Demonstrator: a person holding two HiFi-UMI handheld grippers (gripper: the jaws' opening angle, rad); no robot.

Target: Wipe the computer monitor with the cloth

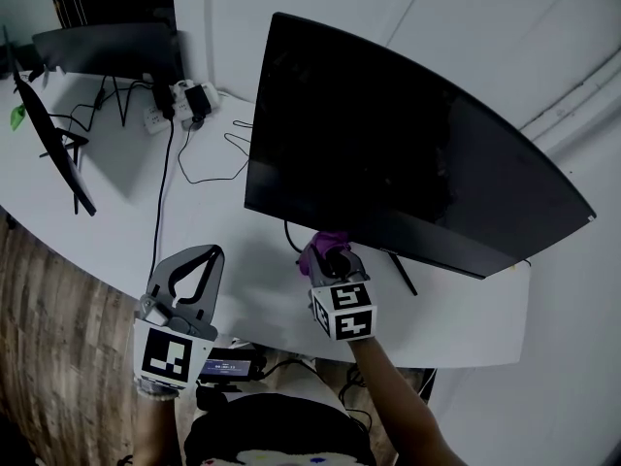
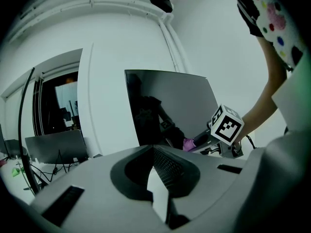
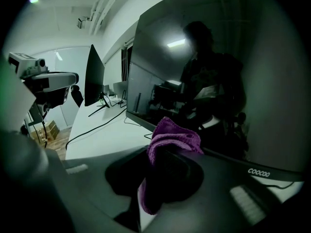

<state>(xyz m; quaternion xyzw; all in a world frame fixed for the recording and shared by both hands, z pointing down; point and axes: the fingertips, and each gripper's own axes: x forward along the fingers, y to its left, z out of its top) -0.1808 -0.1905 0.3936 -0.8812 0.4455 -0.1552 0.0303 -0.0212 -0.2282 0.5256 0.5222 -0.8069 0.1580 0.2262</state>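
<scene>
A large dark monitor (image 1: 388, 144) stands on the white desk (image 1: 126, 212). A purple cloth (image 1: 321, 248) is bunched in my right gripper (image 1: 330, 256), which is shut on it. The cloth sits just below the screen's lower left bezel; whether it touches is unclear. In the right gripper view the cloth (image 3: 172, 134) folds over the jaws of that gripper (image 3: 167, 152), close to the monitor (image 3: 218, 72). My left gripper (image 1: 212, 257) hovers over the desk to the left, shut and holding nothing. The left gripper view shows its jaws (image 2: 154, 152) pointing at the monitor (image 2: 170, 106) and the cloth (image 2: 189, 143).
A second thin monitor (image 1: 49, 144) stands edge-on at the far left. A dark screen (image 1: 107, 47) and a power strip (image 1: 179, 105) with plugs sit at the back. Black cables (image 1: 165, 183) run across the desk. Wooden floor (image 1: 49, 338) lies beyond the desk's near edge.
</scene>
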